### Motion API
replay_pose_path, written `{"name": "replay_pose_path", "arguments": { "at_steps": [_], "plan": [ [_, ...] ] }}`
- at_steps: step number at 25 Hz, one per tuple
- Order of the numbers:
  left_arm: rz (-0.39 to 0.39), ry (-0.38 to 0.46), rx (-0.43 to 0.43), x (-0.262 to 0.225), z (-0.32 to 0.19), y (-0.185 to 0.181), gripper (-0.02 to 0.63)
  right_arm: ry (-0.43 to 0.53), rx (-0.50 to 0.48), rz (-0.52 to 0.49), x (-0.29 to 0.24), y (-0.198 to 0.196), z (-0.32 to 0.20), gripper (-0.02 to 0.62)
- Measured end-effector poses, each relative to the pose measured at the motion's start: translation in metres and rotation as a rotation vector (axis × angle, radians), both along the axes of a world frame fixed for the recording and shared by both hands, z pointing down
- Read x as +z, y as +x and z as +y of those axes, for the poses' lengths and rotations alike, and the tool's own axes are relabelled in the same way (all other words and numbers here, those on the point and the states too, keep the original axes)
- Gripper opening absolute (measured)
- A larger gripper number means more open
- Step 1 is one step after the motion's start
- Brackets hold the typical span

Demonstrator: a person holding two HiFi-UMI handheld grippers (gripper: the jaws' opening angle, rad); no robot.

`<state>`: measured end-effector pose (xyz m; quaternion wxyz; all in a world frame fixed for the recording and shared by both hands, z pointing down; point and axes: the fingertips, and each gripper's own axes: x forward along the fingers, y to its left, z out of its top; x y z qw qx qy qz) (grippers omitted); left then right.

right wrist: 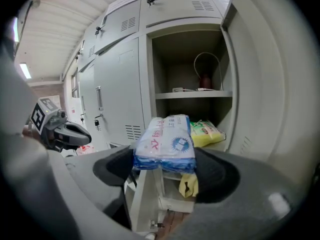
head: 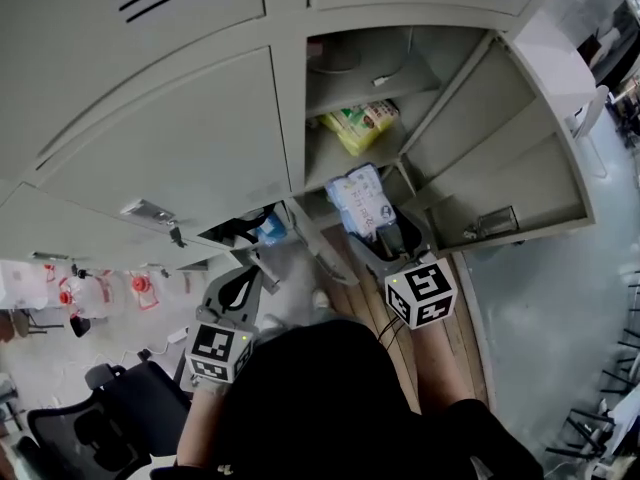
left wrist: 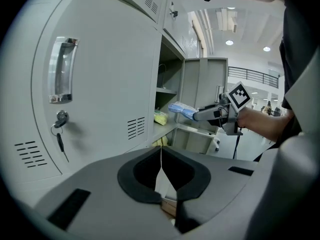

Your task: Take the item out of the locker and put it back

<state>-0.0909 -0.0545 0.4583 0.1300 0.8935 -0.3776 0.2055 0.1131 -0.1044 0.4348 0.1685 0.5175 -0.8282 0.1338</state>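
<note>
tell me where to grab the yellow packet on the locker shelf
Grip the yellow packet by its near end, coming in level through the open locker front. It lies flat on the shelf with that end facing out, so the jaws could likely close across its width there.

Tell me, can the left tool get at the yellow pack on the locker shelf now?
Probably not yet. The locker door is open, but the right tool, holding the blue pack, stands before the yellow pack, and the left tool is shut.
</note>
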Motion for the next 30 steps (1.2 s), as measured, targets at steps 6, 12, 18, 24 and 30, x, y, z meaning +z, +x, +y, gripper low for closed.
{"name": "replay_pose_path", "arguments": {
  "at_steps": [6,12,18,24,30],
  "plan": [
    [-0.008,0.006,-0.068,0.003,0.001,0.001,0.014,-0.004,-0.049,0.003,0.015,-0.003,-0.028,0.370],
    [-0.004,-0.007,-0.137,0.011,0.004,0.002,0.014,-0.009,-0.085,0.005,0.032,-0.007,-0.056,0.370],
    [-0.026,-0.008,-0.196,0.017,0.011,-0.001,0.013,-0.014,-0.109,0.004,0.051,-0.013,-0.078,0.370],
    [-0.034,-0.018,-0.240,0.021,0.017,-0.003,0.014,-0.017,-0.136,0.016,0.066,-0.021,-0.100,0.370],
    [-0.045,-0.029,-0.278,0.025,0.025,-0.008,0.014,-0.022,-0.160,0.048,0.079,-0.027,-0.119,0.370]
  ]
}}
